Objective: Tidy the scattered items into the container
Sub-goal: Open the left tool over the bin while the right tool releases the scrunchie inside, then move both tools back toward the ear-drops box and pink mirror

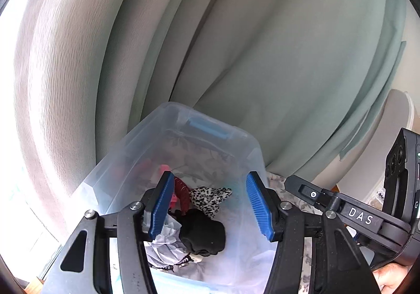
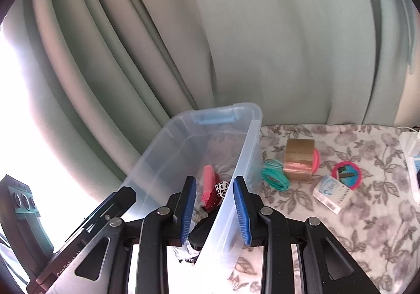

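Left gripper (image 1: pixel 210 204) jaws apart, empty, above the clear plastic bin (image 2: pixel 244 162) at the floral blanket's (image 2: pixel 354 215) left edge. Right gripper (image 2: pixel 215 210) jaws apart, straddling the bin's right wall. Inside: black cloth (image 1: pixel 203 237), spotted fabric (image 1: pixel 210 198), ribbed red clip (image 1: pixel 182 193). Outside, right of the bin: teal cord coil (image 2: pixel 275 178), glossy brown tape roll (image 2: pixel 299 162), small box (image 2: pixel 332 193).

Ahead of us hang pale green curtains (image 2: pixel 262 31); bright window light (image 2: pixel 15 84) glares at our left; floral cloth (image 2: pixel 367 215) lies beneath.

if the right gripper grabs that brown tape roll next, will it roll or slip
The brown tape roll seems to lie on its curved side on the soft floral blanket, so a nudge might roll it. It looks rigid and glossy, so the jaws may slip.
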Demonstrator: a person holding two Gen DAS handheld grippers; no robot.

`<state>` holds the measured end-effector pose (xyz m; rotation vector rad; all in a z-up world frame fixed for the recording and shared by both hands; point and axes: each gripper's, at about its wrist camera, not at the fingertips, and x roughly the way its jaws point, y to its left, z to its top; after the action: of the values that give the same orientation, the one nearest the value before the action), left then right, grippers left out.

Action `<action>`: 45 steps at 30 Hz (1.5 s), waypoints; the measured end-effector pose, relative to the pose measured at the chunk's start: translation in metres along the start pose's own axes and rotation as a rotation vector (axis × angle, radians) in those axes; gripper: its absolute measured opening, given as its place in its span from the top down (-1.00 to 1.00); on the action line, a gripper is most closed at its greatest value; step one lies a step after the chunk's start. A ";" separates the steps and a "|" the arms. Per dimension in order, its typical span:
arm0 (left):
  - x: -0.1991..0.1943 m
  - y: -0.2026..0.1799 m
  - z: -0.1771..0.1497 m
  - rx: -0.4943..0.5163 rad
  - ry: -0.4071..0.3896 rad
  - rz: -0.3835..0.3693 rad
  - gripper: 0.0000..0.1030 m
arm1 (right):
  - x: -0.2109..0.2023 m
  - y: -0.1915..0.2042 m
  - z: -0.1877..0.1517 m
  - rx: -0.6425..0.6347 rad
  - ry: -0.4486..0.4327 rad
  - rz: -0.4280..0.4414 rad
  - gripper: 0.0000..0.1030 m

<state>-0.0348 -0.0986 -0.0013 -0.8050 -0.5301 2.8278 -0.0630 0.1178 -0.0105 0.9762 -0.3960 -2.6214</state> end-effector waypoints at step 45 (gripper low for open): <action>0.167 -0.194 -0.123 0.334 0.446 0.031 -0.22 | -0.064 -0.255 -0.060 0.471 -0.025 -0.173 0.27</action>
<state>-0.1003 0.1574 -0.1064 -1.3160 0.0184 2.5335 -0.0261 0.3664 -0.1092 1.1602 -1.0109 -2.7546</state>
